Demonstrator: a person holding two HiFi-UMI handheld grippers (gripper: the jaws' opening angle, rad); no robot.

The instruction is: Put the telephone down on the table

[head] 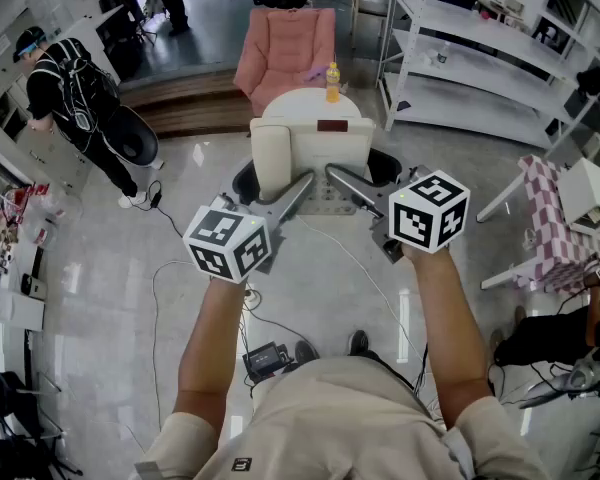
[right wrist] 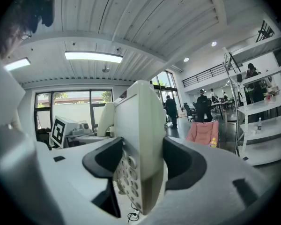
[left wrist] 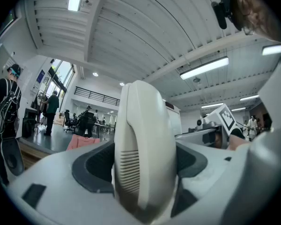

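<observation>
The cream telephone hangs in the air in front of the person, clamped from both sides, its handset on the left. The left gripper has its jaws pressed on the handset. The right gripper has its jaws closed on the keypad side. Just beyond stands a round white table bearing a yellow bottle, and a pink armchair stands behind it.

Telephone clamped between left gripper on its left side and right gripper on its right. Beyond it, table with bottle on top. Armchair behind the table. Shelves at right, person at far left.
</observation>
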